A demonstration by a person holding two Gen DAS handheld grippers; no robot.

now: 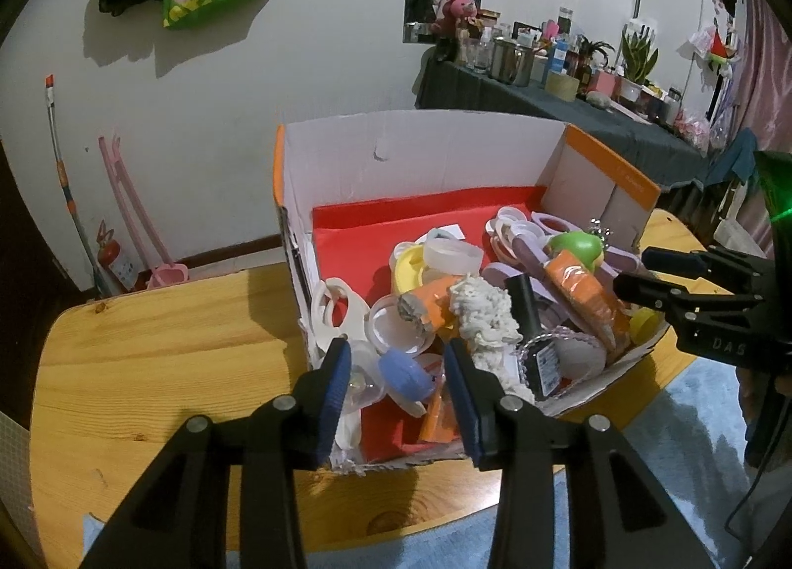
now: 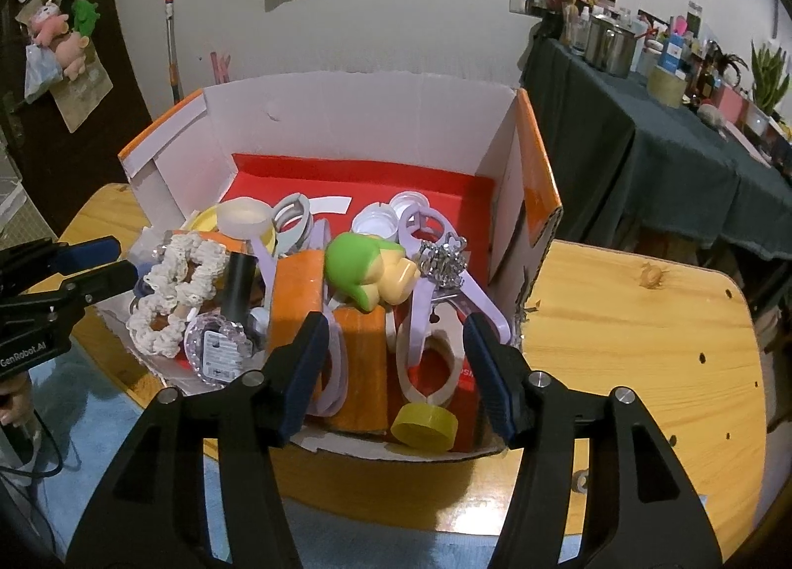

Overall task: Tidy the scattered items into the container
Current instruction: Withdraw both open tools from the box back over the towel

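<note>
left hand-held gripper point(image 1: 398, 373) hides box point(image 1: 420, 148) front edge.

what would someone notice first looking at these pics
The cardboard box with its red floor, standing on the wooden table and heaped with small items. On top of the heap lies a green and yellow toy, beside a cream crocheted scrunchie. Both grippers hover open and empty over its near edge.

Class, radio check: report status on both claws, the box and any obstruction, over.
Left claw open, empty; right claw open, empty. White-and-orange cardboard box holds the clutter on round wooden table. Nothing blocking.
</note>
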